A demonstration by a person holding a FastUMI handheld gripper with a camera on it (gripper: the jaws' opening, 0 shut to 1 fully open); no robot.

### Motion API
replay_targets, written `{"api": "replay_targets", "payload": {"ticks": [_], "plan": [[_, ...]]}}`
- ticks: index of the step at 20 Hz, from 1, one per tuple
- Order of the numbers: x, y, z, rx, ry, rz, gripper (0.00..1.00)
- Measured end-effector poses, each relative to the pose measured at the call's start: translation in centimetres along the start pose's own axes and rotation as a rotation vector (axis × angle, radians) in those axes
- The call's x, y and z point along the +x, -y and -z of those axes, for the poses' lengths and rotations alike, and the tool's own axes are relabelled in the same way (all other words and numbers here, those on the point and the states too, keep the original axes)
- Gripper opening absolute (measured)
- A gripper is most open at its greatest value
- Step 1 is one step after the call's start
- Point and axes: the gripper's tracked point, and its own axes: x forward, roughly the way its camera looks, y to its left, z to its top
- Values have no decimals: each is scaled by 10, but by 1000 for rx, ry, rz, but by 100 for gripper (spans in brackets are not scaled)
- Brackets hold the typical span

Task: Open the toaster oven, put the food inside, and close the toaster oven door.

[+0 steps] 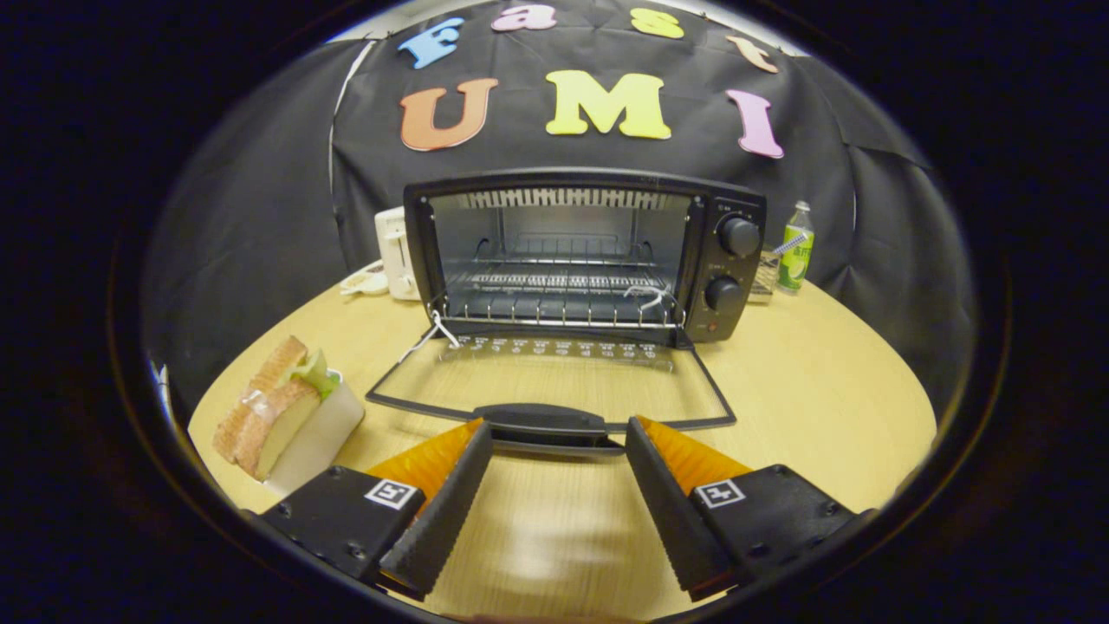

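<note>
The black toaster oven (pixel 728 260) stands at the back of the round wooden table, its glass door (pixel 554 381) folded down flat toward me. The door's black handle (pixel 546 422) lies just ahead of my fingertips. Inside, a wire rack (pixel 559 282) sits bare. A sandwich (pixel 264 407), with lettuce showing, leans on a white holder (pixel 325 433) to the left of my left finger. My gripper (pixel 559 433) is open, its fingers wide apart just short of the handle, with nothing between them.
A white toaster (pixel 396 251) and a small dish (pixel 366 279) stand left of the oven. A green bottle (pixel 795 247) stands to its right, with a wire item (pixel 764 276) beside it. The wooden table (pixel 823 390) curves away near the sandwich.
</note>
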Motion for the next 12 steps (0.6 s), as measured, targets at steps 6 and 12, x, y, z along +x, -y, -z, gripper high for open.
{"api": "replay_targets", "payload": {"ticks": [6,12], "plan": [[-28,-23,-36,19,-17,-170,99],[-55,-71,-45,226,-269,-483,98]]}}
